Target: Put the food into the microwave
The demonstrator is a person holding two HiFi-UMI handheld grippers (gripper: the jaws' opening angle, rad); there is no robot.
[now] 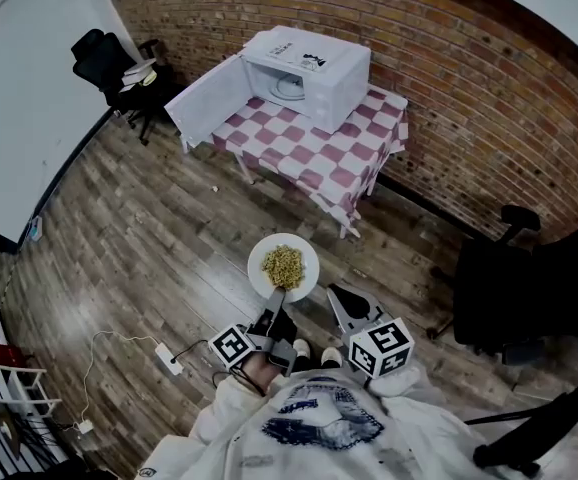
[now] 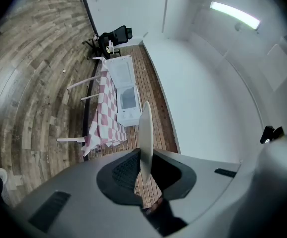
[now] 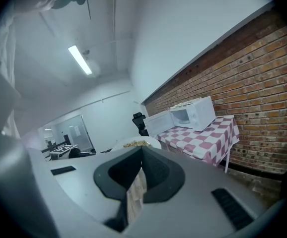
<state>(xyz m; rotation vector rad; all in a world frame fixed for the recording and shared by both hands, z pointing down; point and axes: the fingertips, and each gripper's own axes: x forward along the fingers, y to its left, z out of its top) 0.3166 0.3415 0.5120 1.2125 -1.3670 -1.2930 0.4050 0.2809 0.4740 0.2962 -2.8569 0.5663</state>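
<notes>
A white plate (image 1: 304,278) heaped with yellow food (image 1: 283,265) hangs above the wooden floor in front of me. My left gripper (image 1: 278,300) is shut on the plate's near rim. In the left gripper view the plate (image 2: 146,128) stands edge-on between the jaws of that gripper (image 2: 144,157). My right gripper (image 1: 337,296) is beside the plate, to its right, shut with nothing in it; its fingertips meet in the right gripper view (image 3: 141,150). The white microwave (image 1: 309,66) stands on the chequered table (image 1: 319,153) ahead, with its door (image 1: 209,98) swung wide open.
A brick wall (image 1: 449,78) runs behind the table. Black office chairs stand at the far left (image 1: 109,63) and at the right (image 1: 529,288). A white power strip (image 1: 169,358) and its cable lie on the floor at my left, near a shelf (image 1: 4,388).
</notes>
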